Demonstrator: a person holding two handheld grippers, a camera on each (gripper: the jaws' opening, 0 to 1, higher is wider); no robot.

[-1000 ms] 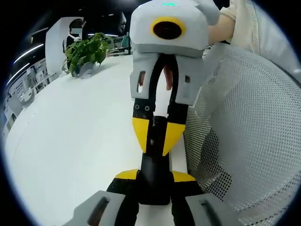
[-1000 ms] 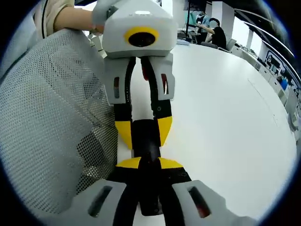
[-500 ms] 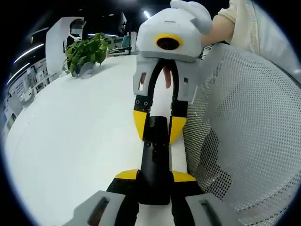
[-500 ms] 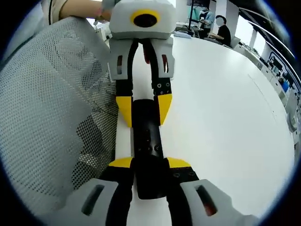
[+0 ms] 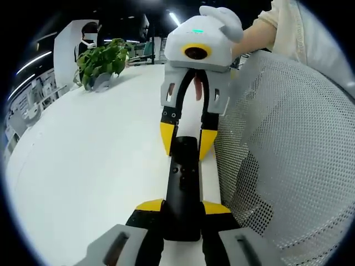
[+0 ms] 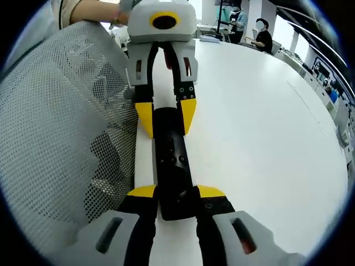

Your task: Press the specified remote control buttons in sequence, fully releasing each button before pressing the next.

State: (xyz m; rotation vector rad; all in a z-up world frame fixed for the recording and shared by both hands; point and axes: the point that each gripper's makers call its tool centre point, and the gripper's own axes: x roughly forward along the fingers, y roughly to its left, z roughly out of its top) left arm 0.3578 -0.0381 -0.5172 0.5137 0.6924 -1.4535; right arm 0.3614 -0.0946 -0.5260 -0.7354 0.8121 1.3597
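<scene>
Left claw (image 5: 181, 206) and right claw (image 6: 176, 191) each clench one remote (image 5: 182, 188) end near table edge (image 5: 213, 183).

desk (image 5: 89, 166): white, wide, bare surface
potted plant (image 5: 101, 60): green leaves, at the desk's far edge
mesh chair back (image 5: 294, 155): white, perforated, just beside the desk
people (image 6: 259, 34): seated far off at the desk's end

Bright, even overhead light; ceiling strips (image 5: 33, 62) glow at 10 o'clock in the left gripper view. The white desk (image 6: 260, 127) glares, with faint shadows. Fisheye bending grows toward the edges; the background is soft.
</scene>
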